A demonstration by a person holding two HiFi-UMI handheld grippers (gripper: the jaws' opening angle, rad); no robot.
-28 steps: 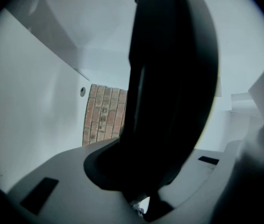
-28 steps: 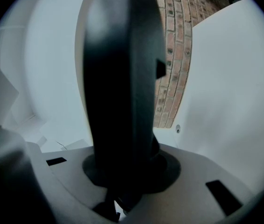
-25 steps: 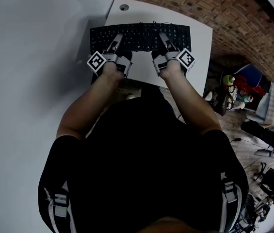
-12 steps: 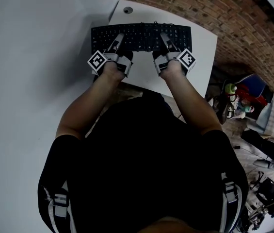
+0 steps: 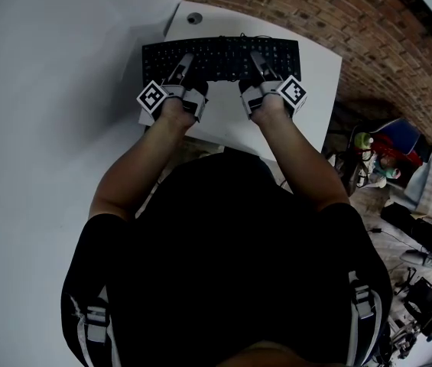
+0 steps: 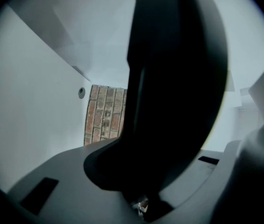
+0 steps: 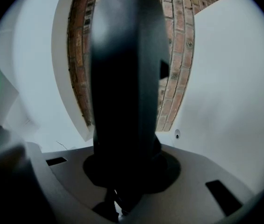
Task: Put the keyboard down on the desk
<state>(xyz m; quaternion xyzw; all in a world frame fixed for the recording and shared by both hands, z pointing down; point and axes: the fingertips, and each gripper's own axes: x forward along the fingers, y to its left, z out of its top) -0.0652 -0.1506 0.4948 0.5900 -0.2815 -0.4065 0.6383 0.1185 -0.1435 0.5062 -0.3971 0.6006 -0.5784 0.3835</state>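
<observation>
I have the flat black computer keyboard (image 5: 222,52) by its near long edge, with one gripper on each side of its middle. My left gripper (image 5: 184,62) is pinched tight on that edge toward the left half. My right gripper (image 5: 258,60) is closed on it toward the right half. In each gripper view the dark slab of the keyboard runs straight out from the root of the jaws and fills the gap between them.

I grip at two spread points so that the long, thin board sits level and does not sag or swing at one end. Both grippers point about level, which suits a board that has to land flat.

The keyboard lies over the far part of the white rectangular desk (image 5: 316,82). Its far edge is near the red brick wall (image 5: 315,10) and just short of the round cable hole (image 5: 193,18) in the desk's corner. From above I cannot tell whether it rests on the top or hangs just over it. I judge the setting-down unfinished while both grips are on.
</observation>
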